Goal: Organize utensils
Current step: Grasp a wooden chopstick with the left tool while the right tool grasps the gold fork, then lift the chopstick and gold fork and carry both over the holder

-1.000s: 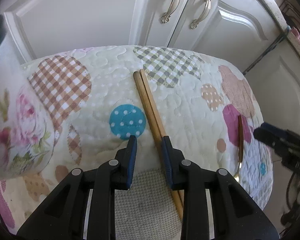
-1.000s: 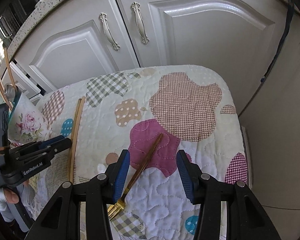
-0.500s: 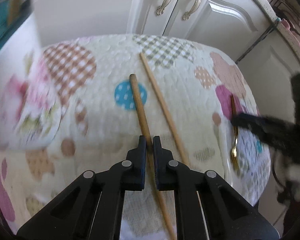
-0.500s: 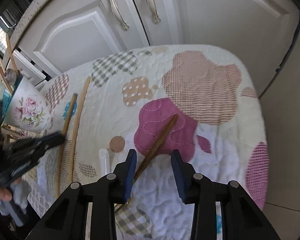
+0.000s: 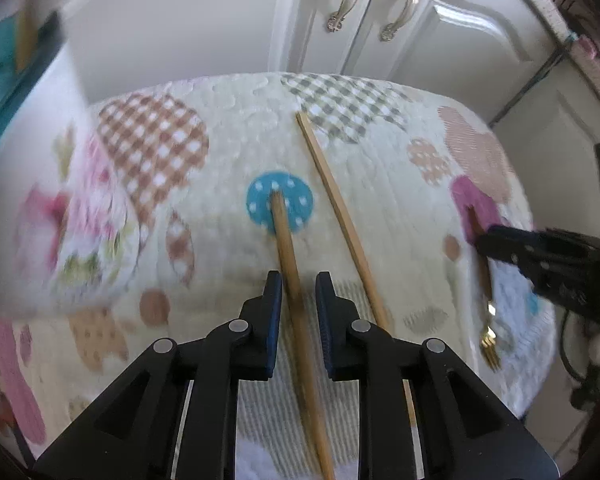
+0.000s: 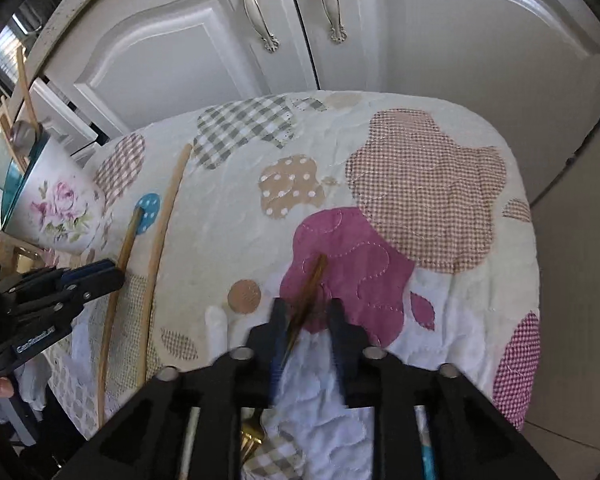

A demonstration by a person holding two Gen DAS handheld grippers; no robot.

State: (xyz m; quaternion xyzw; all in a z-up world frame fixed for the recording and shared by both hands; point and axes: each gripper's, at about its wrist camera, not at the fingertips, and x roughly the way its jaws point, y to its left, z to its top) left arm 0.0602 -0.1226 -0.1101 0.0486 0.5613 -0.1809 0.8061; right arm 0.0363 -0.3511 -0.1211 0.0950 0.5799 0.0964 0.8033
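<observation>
Two wooden chopsticks lie apart on the quilted patchwork cloth (image 5: 228,128). One chopstick (image 5: 288,248) runs between the fingers of my left gripper (image 5: 298,292), whose jaws are opening, with a little gap beside the stick. The other chopstick (image 5: 340,216) lies to its right. A gold fork (image 6: 306,280) rests on the magenta patch, its tines (image 6: 252,436) under my right gripper (image 6: 306,312). Those jaws are closing around the handle, pads not pressing. From the right wrist view, my left gripper (image 6: 112,276) sits at the left by both chopsticks (image 6: 160,248).
A floral cup (image 6: 56,204) with a teal inside holds several wooden utensils at the cloth's left. A small white handle-like object (image 6: 216,324) lies left of the fork. White cabinet doors (image 6: 440,40) stand behind. The cloth drops off at its right edge (image 6: 534,240).
My left gripper shut on one chopstick, drew it away from the other, and its jaws have since parted. My right gripper came down over the fork handle and narrowed.
</observation>
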